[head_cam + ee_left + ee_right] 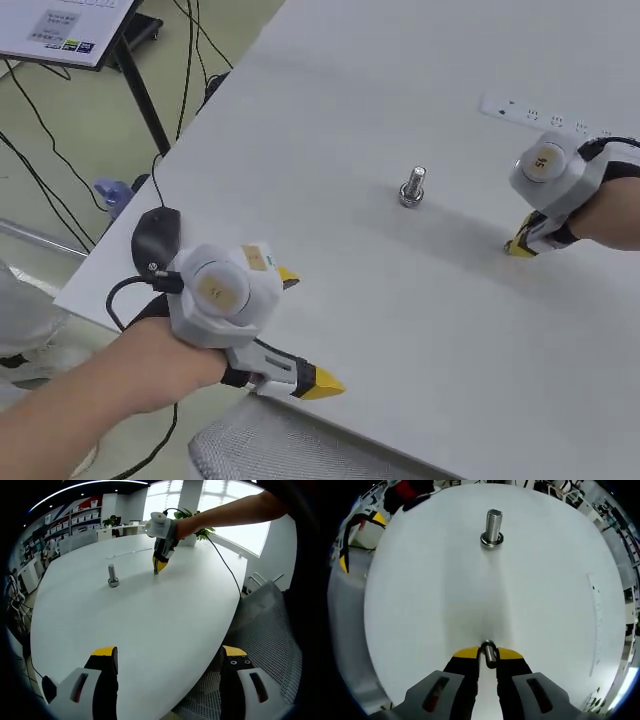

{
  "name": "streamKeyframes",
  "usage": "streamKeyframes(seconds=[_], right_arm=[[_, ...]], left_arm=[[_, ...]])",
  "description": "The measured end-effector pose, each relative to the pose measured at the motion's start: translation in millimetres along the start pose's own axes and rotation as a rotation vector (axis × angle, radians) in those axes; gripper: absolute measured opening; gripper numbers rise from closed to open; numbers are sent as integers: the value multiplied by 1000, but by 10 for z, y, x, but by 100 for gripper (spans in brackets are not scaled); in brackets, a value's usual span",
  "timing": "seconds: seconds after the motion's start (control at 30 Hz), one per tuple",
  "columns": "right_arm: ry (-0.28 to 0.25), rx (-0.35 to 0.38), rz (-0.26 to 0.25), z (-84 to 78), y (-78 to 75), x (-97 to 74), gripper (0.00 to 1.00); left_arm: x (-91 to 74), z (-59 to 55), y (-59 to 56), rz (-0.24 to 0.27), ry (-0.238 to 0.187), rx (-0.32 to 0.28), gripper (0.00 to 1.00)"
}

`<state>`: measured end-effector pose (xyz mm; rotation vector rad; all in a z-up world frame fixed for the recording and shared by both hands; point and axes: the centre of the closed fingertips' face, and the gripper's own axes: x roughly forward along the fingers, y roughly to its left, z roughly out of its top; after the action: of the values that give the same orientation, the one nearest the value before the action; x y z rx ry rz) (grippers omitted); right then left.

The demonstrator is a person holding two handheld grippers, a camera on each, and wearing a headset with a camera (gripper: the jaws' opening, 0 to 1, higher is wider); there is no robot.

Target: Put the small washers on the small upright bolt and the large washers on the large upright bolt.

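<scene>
Leaving bare table (420, 330) around the large bolt (412, 187), the right gripper (522, 247) pinches a small bolt (490, 655) nearby, the left gripper (306, 330) spread wide over the table's edge.

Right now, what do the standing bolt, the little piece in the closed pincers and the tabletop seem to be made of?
Standing bolt: metal, probably steel; it looks grey, shiny and threaded. Small piece pinched by the right gripper: it seems to be the same shiny grey metal. Table: smooth matte white surface, perhaps laminate; its core cannot be told.
</scene>
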<state>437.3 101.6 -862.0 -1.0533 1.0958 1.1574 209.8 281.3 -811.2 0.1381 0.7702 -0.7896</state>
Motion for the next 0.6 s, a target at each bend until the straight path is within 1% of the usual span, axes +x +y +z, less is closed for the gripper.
streamKeyframes(seconds=[0.37,0.43,0.6], right_arm=[[13,-18,-5,-2,10,4,14],[7,-26,-9,9,11,7,16],[6,-22,-13,5,19,7,19]], left_arm=[[28,1,-42,-5,-1,-5,84],[25,-6,-42,-5,1,-4,83],[17,-28,-45,-9,6,-1,83]])
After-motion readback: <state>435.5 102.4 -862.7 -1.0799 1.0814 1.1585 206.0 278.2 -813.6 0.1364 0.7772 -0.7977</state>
